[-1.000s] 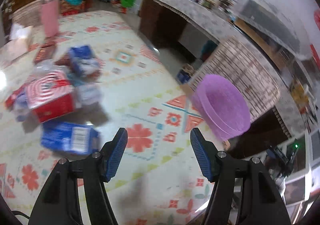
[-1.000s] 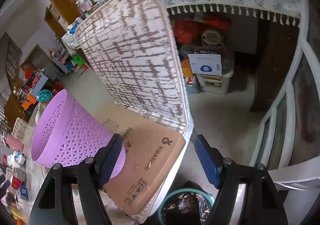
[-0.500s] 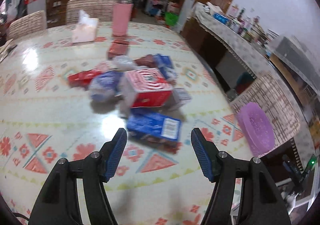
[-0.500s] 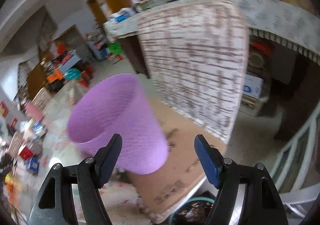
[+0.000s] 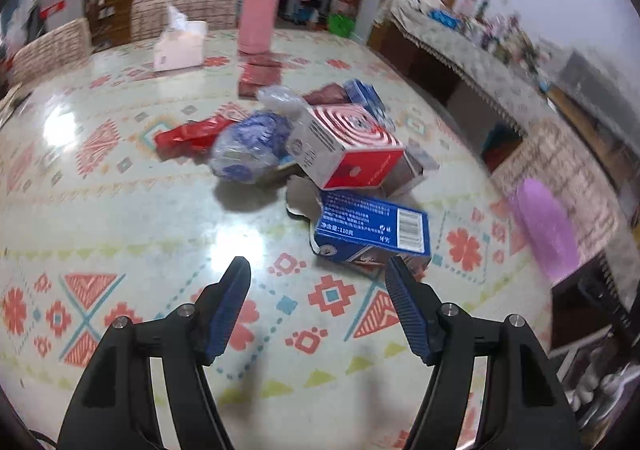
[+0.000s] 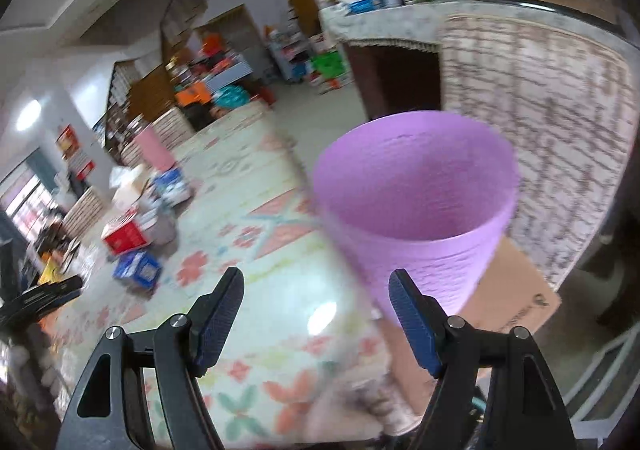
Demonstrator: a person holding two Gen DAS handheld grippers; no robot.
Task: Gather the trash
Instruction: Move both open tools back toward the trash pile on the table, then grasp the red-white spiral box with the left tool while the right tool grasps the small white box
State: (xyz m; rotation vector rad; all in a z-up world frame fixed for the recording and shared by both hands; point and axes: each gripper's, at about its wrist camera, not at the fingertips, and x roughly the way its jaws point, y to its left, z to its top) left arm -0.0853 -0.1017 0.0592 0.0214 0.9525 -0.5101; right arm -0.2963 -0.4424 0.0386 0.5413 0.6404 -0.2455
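Observation:
A pile of trash lies on the patterned table (image 5: 120, 209): a blue box (image 5: 372, 230) nearest me, a red and white spiral box (image 5: 348, 147), a crumpled blue bag (image 5: 248, 145), a red wrapper (image 5: 188, 133). My left gripper (image 5: 318, 270) is open and empty, just short of the blue box. A purple bin (image 6: 416, 205) stands on a chair beside the table edge; it also shows in the left wrist view (image 5: 546, 226). My right gripper (image 6: 316, 282) is open and empty, close in front of the bin. The trash pile (image 6: 132, 238) shows far left there.
A tissue box (image 5: 180, 45) and a pink bottle (image 5: 256, 17) stand at the table's far side, with a dark red packet (image 5: 260, 75) near them. Woven chairs (image 5: 48, 49) ring the table. A cardboard sheet (image 6: 516, 302) lies under the bin. A sideboard (image 5: 460, 45) is at right.
The left gripper swung from the bin side back over the table toward the trash pile and neared the blue box. The right gripper turned from the chair toward the bin and table.

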